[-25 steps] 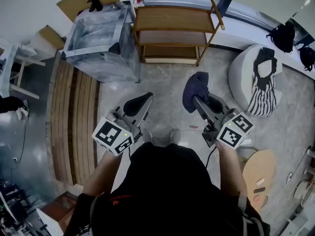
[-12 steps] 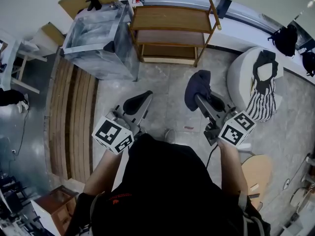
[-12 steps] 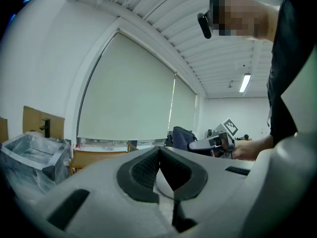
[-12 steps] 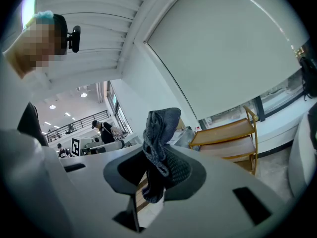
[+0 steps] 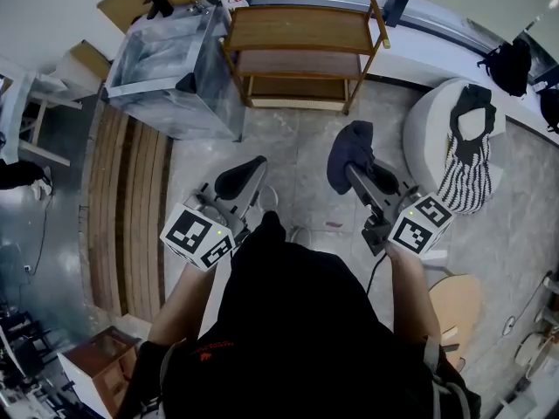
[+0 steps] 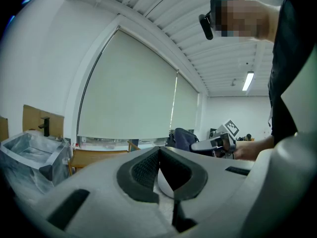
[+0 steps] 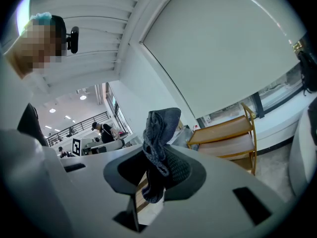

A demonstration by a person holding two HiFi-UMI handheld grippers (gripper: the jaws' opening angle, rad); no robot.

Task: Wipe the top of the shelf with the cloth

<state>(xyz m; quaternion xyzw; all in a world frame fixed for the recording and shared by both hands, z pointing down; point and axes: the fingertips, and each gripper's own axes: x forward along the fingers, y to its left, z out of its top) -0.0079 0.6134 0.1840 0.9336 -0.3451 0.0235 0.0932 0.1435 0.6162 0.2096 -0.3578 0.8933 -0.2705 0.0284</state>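
The wooden shelf [image 5: 301,26] stands against the far wall with its top board bare; it also shows in the right gripper view [image 7: 225,130] and the left gripper view [image 6: 99,156]. A dark blue cloth [image 5: 349,151] hangs bunched from my right gripper [image 5: 360,175], whose jaws are shut on it; the cloth [image 7: 159,148] drapes over the pads. My left gripper [image 5: 243,177] is held at the left, short of the shelf, jaws shut with nothing between them [image 6: 159,175].
A clear plastic bin [image 5: 170,68] stands left of the shelf. A white round seat [image 5: 437,133] with a striped bag [image 5: 467,168] is at the right. Wooden slats [image 5: 131,208] lie along the left floor. Backpacks [image 5: 511,59] rest on the far ledge.
The person has stepped toward the shelf, so both grippers sit slightly closer to it. The cloth stays held in the right gripper.
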